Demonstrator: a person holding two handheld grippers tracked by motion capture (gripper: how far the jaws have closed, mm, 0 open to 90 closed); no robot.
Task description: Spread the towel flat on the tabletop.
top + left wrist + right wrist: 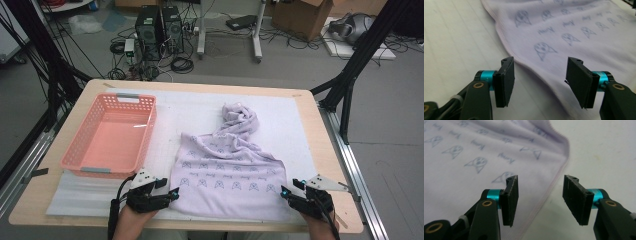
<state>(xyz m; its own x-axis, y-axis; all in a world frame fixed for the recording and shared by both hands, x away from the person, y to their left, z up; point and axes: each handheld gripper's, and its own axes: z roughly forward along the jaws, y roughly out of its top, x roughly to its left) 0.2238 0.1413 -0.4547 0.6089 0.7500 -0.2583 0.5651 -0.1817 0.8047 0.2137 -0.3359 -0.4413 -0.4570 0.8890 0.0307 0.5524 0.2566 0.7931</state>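
Note:
A pale lilac cloth (227,172) printed with small blue figures lies on the white mat, flat at the near end and bunched into a twisted heap (240,116) at the far end. My left gripper (174,193) stands open at the cloth's near left corner; in the left gripper view the cloth's hem (531,67) runs between the jaws of the left gripper (539,82). My right gripper (283,192) is open at the near right corner, and in the right gripper view the right gripper (540,197) straddles the cloth's edge (551,190).
An empty pink plastic basket (80,152) sits on the table's left side. A white mat (295,125) covers most of the wooden tabletop (327,150). Beyond the table are computer towers, cables and cardboard boxes on the floor.

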